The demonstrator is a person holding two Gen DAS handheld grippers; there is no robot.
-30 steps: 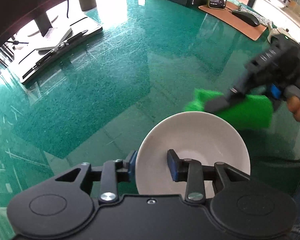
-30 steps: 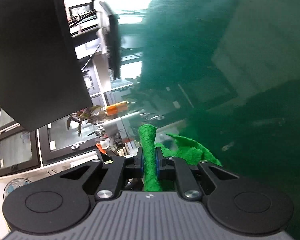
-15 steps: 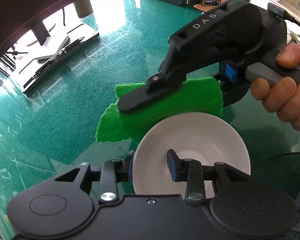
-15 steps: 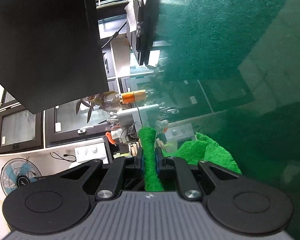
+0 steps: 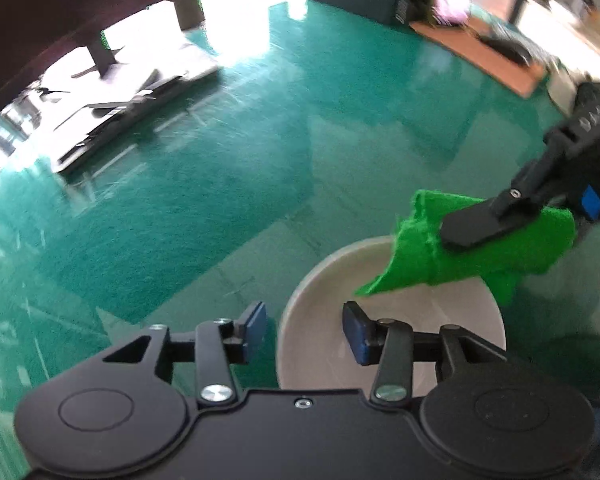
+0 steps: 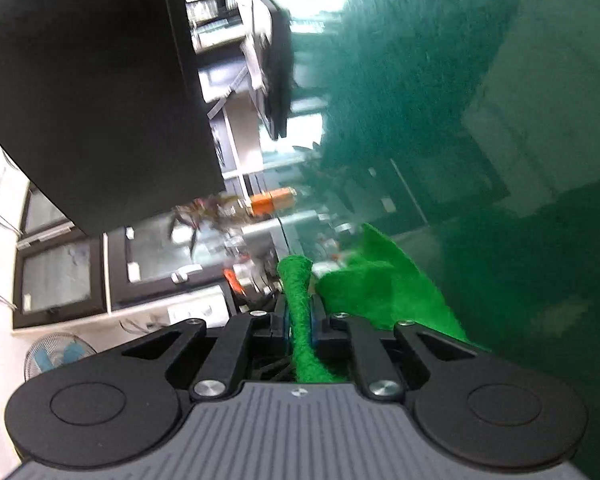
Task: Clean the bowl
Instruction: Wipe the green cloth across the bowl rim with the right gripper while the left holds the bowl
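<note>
The white bowl (image 5: 392, 320) sits on the glossy green counter (image 5: 204, 200), and everything else is placed from it. The left claw (image 5: 304, 332) hangs over the bowl's near-left rim, one blue pad (image 5: 256, 322) outside the rim over the counter and the other pad inside the bowl. Its jaws are opening; the rim runs between them, and neither pad presses on it. Over the bowl's far-right rim, the right claw (image 5: 476, 224) is clamped tight on a green cloth (image 5: 480, 240), whose loose corner droops down into the bowl. In the right wrist view the same cloth (image 6: 298, 320) is pinched as a folded ridge between the closed pads, the rest bunched beside them. Far beyond the bowl, a brown mat (image 5: 480, 56) lies at the counter's back edge, blurred.
</note>
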